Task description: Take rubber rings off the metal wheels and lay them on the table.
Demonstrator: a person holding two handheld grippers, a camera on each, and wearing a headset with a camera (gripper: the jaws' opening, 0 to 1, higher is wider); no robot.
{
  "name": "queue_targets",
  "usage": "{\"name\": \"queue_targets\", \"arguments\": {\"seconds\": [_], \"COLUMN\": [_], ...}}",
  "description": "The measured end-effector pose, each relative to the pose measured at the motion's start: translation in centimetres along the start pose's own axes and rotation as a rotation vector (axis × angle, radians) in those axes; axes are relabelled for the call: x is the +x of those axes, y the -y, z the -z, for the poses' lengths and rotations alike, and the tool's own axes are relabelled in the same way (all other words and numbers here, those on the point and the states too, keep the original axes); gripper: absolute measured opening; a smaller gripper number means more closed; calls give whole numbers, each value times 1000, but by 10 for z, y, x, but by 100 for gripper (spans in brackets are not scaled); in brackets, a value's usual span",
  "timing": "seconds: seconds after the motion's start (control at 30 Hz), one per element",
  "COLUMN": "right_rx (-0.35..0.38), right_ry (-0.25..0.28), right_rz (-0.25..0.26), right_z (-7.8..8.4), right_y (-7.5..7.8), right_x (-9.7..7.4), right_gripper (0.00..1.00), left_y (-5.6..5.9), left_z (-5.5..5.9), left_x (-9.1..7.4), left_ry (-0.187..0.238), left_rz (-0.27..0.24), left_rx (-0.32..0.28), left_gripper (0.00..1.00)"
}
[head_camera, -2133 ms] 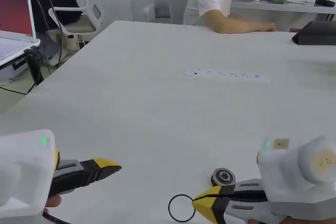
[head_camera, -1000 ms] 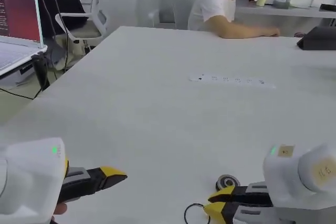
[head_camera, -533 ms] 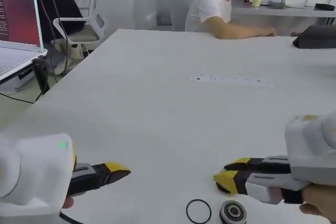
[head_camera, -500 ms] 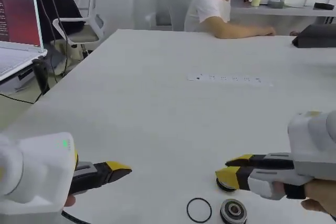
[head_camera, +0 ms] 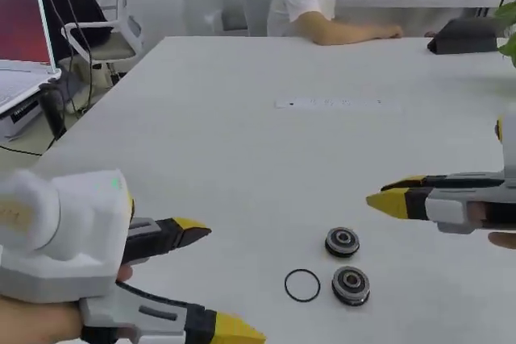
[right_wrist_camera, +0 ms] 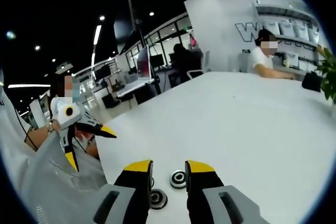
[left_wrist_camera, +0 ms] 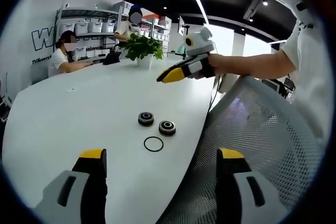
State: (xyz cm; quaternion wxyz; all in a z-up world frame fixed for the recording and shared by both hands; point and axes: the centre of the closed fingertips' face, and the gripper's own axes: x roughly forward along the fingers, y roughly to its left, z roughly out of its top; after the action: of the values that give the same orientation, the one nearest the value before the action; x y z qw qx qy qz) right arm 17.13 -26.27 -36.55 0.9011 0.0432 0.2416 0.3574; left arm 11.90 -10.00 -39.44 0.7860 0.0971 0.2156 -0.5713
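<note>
1. White worktop (head_camera: 242,142). A thin black rubber ring (head_camera: 302,285) lies flat at lower centre of the head view, touching nothing.
2. Just right of the ring sits the nearer round metal wheel (head_camera: 351,285). The farther round metal wheel (head_camera: 343,242) is just above it in frame, with a small gap between them. Both have dark rims, and I cannot tell which carries rubber.
3. Left hand-held gripper (head_camera: 232,283), lower left of the head view: jaws spread wide, nothing between them. In the left gripper view, ring and wheels sit ahead at centre frame.
4. Right hand-held gripper (head_camera: 387,193), right edge of the head view, clear of both wheels: jaws nearly together with a narrow gap, empty.
5. Step in hand, as I judge it: going for a wheel's ring.
6. To do it well, pin the wheel by its hub with one hand-held gripper so it cannot skid.
7. With the other, nip only the rubber at the rim and roll it over the edge rather than tugging straight.
8. Lay the freed ring flat beside the first. Rubber may spring away, so release low.
</note>
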Motion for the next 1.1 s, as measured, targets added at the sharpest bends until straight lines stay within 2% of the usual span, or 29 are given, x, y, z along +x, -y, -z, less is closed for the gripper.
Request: {"name": "queue_targets", "arguments": {"seconds": [0.1,0.2,0.4,0.53,0.63,0.77,1.0,1.1], "right_rx": [15,22,10,11,16,-10,-3,-2], "right_ry": [11,6,-10,-21,-35,-61,-55,-70], "right_rz": [11,16,8,-10,-20,-43,-49,-37], "right_z": [4,7,11,14,17,24,29,33], "right_y": [5,8,8,1,-4,-8,-12,-16], "right_x": [-5,-6,-4,-6,-11,-19,-32,-34], "right_gripper": [23,23,24,24,25,26,28,29], "left_y": [1,0,2,6,12,16,18,22], "left_z": [-2,-3,-21,-37,-41,-43,-41,-38], "left_x": [0,-2,-8,-11,-9,-4,-1,3], "left_ry": [6,-13,8,40,39,19,1,-6], "left_rz": [5,-3,-36,-52,-48,-59,-63,-58], "left_rx": [-1,4,20,-11,-30,-14,-15,-28], "left_gripper": [83,83,84,84,83,83,81,80]}}
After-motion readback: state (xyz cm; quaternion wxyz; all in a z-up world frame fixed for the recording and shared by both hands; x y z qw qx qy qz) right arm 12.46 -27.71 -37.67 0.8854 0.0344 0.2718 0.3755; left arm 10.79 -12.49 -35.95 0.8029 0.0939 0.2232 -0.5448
